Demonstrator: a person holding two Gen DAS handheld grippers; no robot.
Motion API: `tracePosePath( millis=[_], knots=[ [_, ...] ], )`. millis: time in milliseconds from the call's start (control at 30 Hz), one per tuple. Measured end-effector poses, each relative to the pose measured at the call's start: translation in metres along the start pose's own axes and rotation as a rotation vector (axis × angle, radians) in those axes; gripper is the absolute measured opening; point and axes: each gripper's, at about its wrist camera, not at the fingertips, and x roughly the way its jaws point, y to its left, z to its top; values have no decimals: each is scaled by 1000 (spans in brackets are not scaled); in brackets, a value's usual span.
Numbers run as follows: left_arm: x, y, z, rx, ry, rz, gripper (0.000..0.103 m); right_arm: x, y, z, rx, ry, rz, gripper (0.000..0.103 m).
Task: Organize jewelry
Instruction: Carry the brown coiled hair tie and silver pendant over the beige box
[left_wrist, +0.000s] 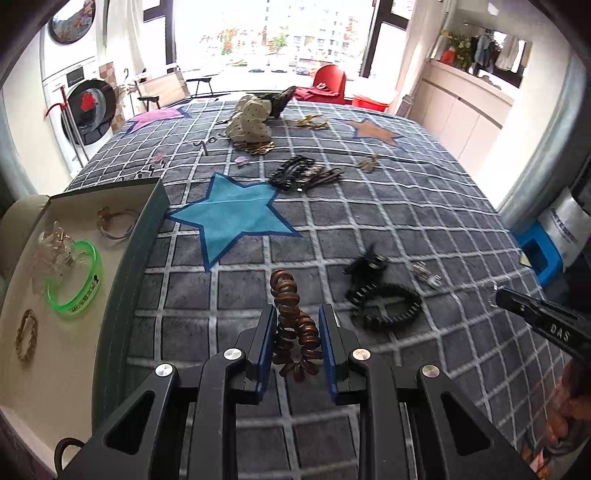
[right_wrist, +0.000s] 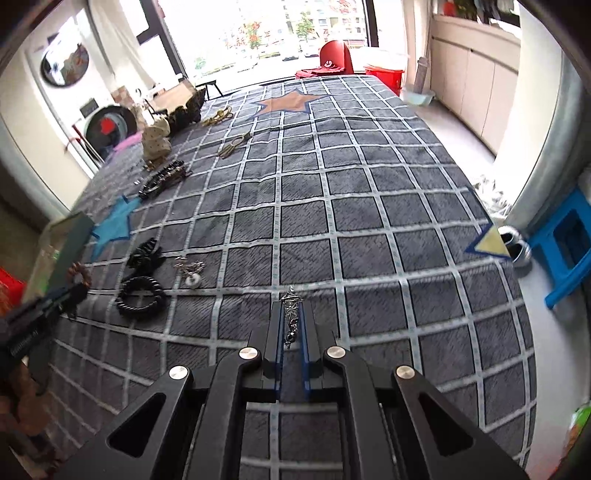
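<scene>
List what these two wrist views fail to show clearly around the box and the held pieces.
- Open cardboard box: its near end is cut off by the left wrist view's edge and the left gripper; blurred in the right wrist view.
- Small silver ornament between the right gripper jaws: too small to identify.
- Brown spiral hair tie: its lower coils are hidden between the jaws.
- Clear plastic clip in the box: washed out.

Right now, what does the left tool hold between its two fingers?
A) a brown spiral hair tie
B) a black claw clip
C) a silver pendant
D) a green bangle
A: the left tool is closed on the brown spiral hair tie, while the green bangle lies in the box and the black claw clip lies on the blanket.
</scene>
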Motion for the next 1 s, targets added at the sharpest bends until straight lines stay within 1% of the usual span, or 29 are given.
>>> tracePosePath(
  millis=[133,267,433,567,767,1000],
  knots=[
    [-16,-9,-14,28,-10,-18,26,-8,0,-9,32,8,36,8],
    [-28,-14,-27,45,-14,-26,26,-13,5,-18,35,18,53,8],
    [-43,-10,-40,38,-21,-33,26,-21,12,-26,30,23,62,8],
    [-55,-6,-46,54,-37,-38,26,-24,18,-31,28,30,68,8],
    [-74,1,-55,72,-71,-27,26,-29,37,-37,7,38,78,8],
    [-90,20,-60,45,-103,-16,26,-36,73,-35,-60,31,95,8]
  ],
)
